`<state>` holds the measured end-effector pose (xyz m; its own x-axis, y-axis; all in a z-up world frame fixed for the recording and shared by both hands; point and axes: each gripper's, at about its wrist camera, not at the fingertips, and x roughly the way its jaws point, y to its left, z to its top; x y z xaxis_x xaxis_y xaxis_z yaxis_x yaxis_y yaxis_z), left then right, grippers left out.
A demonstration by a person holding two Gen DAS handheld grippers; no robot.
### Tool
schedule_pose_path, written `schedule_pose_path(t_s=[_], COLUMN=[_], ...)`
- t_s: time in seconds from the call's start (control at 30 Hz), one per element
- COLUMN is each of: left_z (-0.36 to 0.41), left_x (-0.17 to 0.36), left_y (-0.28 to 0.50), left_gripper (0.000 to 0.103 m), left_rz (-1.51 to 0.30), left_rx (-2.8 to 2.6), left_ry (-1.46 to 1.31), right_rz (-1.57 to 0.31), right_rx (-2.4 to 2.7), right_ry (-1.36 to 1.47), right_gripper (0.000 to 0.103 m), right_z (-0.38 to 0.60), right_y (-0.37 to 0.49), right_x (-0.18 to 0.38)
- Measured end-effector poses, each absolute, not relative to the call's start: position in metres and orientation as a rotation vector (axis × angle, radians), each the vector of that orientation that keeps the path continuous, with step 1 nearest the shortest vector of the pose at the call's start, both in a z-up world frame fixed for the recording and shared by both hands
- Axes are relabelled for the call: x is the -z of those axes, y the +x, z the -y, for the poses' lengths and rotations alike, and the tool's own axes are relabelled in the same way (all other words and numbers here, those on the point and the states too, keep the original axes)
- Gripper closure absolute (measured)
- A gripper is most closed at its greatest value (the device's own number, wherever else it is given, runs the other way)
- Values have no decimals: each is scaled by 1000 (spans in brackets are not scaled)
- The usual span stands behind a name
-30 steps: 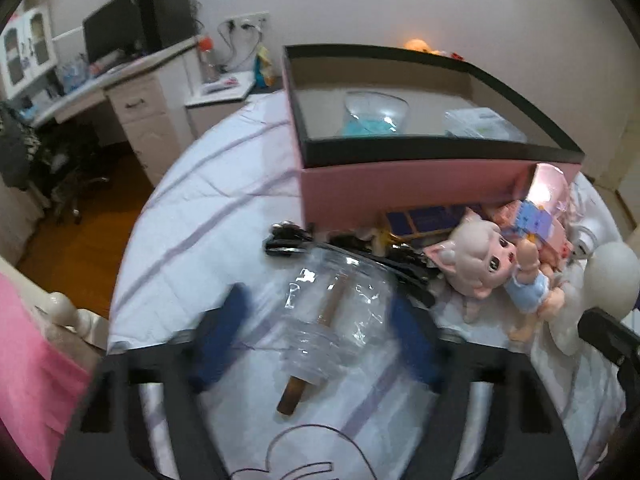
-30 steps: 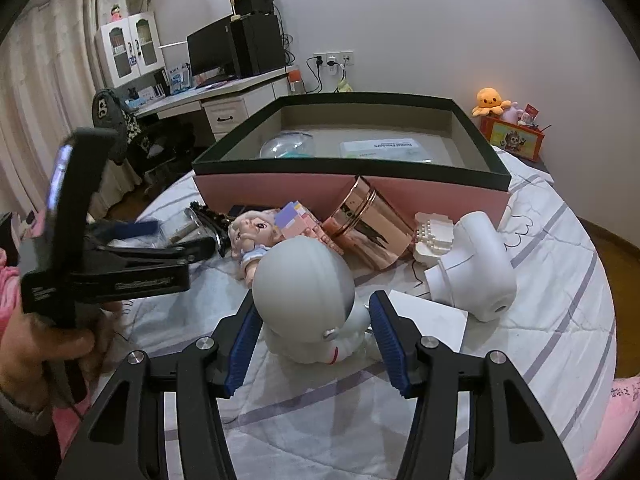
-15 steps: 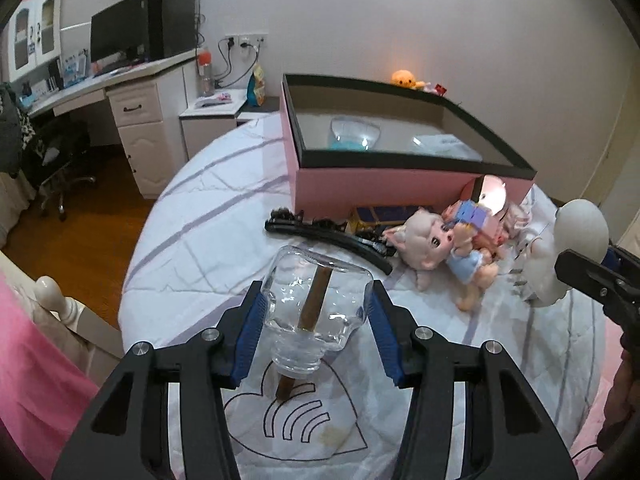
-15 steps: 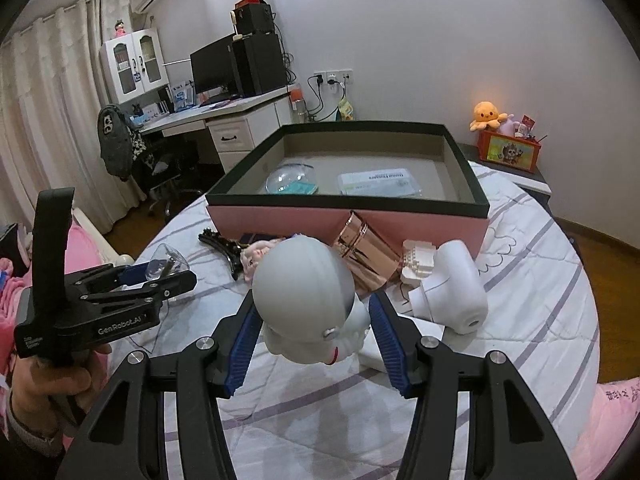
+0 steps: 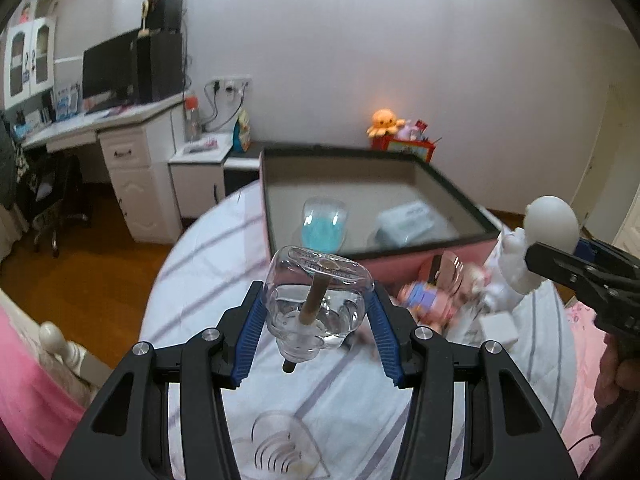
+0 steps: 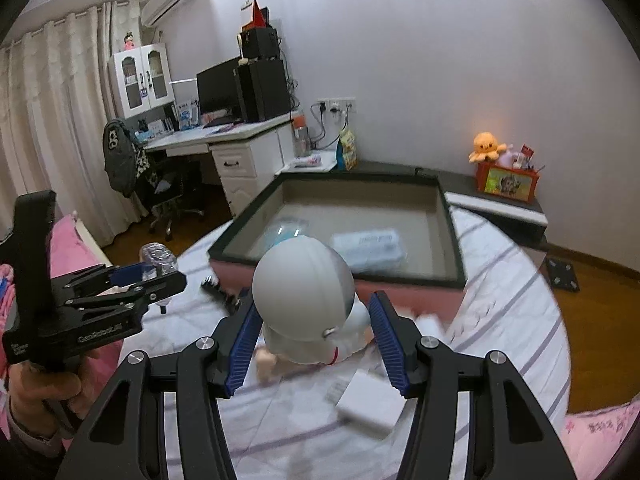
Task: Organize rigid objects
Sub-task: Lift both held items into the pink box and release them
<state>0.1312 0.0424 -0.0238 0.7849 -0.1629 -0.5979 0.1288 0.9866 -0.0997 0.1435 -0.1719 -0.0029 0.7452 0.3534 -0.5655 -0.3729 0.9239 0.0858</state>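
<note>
The left gripper (image 5: 316, 312) pinches a clear glass bottle (image 5: 318, 300) between its blue pads (image 5: 250, 336), clear of the bedspread (image 5: 208, 264), with a brown stick (image 5: 312, 304) standing inside the glass. Ahead of these fingers, past their tips, sits the pink box (image 5: 460, 252) with a dark rim; inside it lie a clear dome with a blue base (image 5: 323, 226) and a pale wrapped packet (image 5: 406, 222). The right gripper (image 6: 314, 328) clamps a white round-headed figure (image 6: 304, 292) between its pads (image 6: 386, 344), held off the bed in front of the same box (image 6: 408, 292). Below and beyond the right fingertips lie a white card box (image 6: 368, 404) and a blurred doll (image 5: 424, 296), close to the pink box's near wall
</note>
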Motion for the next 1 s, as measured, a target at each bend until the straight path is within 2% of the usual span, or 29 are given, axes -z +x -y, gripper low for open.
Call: schedule_pose_path(t_s=[0.27,0.4,0.63,0.93,1.0], left_z=[-35,-29,-15,4,8], left_x=[-15,-18,6,47,51], left_y=[180,220,279,320,324], left_gripper=[52,52,52,51,47], left_rz=[-570,-583,-653,-754,-769], left_rx=[168,173,169,178,165], left_ry=[-76,-100,-118,-133,-117], right_rz=[-614,-649,-766,-838,-848], right_rx=[-396,-380,-333,-272,-265], right_ry=[0,23,62,74,74], right_gripper=[47,47,47,47,45], right_z=[182,181,180,187,188], right_y=[200,237,298,327,329], right_x=[-24,-22,13,40,43])
